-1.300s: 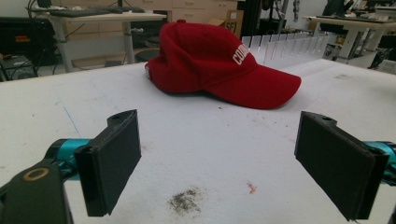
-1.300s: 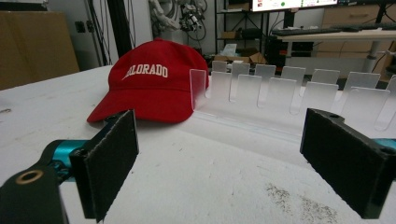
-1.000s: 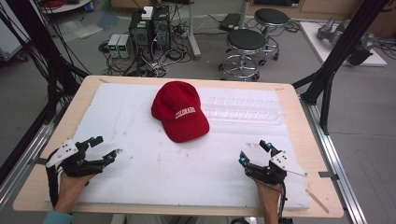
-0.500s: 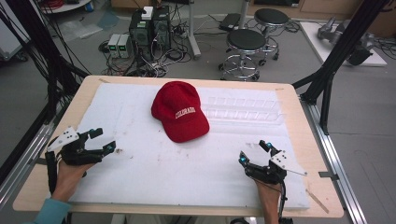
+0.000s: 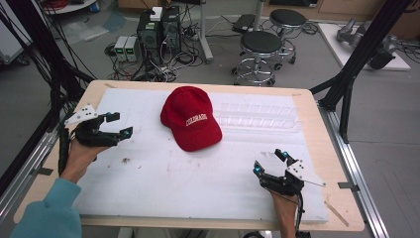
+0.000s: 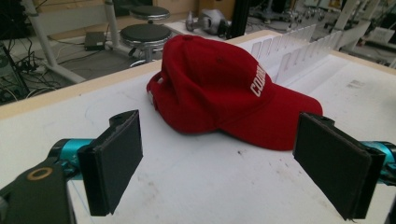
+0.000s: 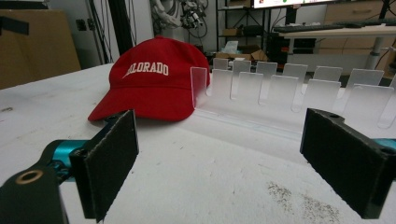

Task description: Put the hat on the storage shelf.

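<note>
Red cap (image 5: 191, 120) sits mid-table on white mat (image 5: 163, 183), just beside clear rack (image 5: 260, 116), untouched. Left gripper (image 5: 117, 125) near cap, jaws wide, aimed at it. Right gripper (image 5: 270, 161) well apart, jaws wide, empty. Grasp not yet made; all handling left.

The left black two-jaw gripper (image 5: 115, 125) is travelling up the white counter (image 5: 163, 188) from its near edge, closing in on the red baseball cap (image 5: 190, 119), jaws spread wide.
</note>
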Action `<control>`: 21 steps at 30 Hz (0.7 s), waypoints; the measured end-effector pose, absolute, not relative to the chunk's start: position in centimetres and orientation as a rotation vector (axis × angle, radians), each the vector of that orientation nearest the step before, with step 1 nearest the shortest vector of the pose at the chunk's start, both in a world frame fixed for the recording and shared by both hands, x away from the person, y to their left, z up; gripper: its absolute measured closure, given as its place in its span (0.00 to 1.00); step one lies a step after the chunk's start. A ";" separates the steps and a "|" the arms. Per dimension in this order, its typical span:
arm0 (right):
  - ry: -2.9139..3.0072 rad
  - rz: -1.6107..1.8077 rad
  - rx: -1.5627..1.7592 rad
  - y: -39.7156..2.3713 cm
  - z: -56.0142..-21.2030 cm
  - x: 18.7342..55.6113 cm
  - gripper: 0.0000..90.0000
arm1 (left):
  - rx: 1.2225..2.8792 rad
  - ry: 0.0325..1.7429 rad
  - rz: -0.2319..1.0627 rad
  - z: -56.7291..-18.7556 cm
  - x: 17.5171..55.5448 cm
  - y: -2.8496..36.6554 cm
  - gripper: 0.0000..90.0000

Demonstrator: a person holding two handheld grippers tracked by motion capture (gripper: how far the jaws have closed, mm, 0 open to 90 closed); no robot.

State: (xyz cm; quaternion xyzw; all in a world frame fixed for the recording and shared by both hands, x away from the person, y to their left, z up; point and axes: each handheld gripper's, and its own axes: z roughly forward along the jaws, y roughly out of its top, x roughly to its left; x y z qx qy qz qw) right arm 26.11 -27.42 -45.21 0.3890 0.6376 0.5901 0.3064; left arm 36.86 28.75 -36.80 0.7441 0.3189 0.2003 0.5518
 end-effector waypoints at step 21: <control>1.688 1.557 1.030 -27.4 -45.2 26.1 0.12 | 1.898 0.719 0.396 -33.6 46.4 23.4 0.18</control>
